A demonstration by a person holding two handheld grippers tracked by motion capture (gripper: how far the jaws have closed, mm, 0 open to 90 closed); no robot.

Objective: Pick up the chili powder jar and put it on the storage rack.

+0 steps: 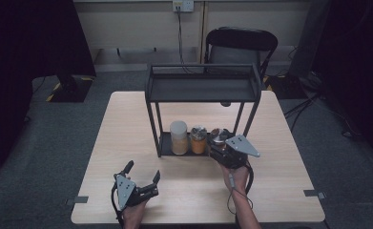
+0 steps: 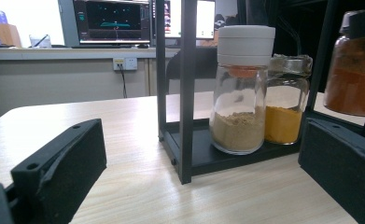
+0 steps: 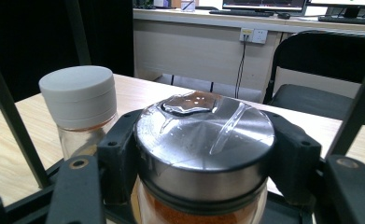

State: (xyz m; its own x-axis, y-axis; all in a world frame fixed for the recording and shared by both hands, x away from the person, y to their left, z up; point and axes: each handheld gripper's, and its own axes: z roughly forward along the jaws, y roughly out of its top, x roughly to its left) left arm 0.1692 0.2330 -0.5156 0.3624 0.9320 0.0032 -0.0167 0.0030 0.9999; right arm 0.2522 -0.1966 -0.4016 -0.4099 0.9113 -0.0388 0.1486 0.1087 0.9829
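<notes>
A light wooden table (image 1: 127,143) carries a black two-tier rack (image 1: 203,88) near its far edge, centred. On the rack's bottom shelf a white-capped jar (image 1: 178,137) of tan powder stands toward the left end, with a jar of yellow powder (image 1: 198,140) just beside it to the right. The right gripper (image 1: 224,150) is at the shelf's right end, its jaws clamped on either side of the steel-lidded jar of red-orange spice (image 3: 203,140), just below the lid. The left gripper (image 1: 143,183) rests near the table's near edge, left of centre, its jaws spread wide and holding nothing.
</notes>
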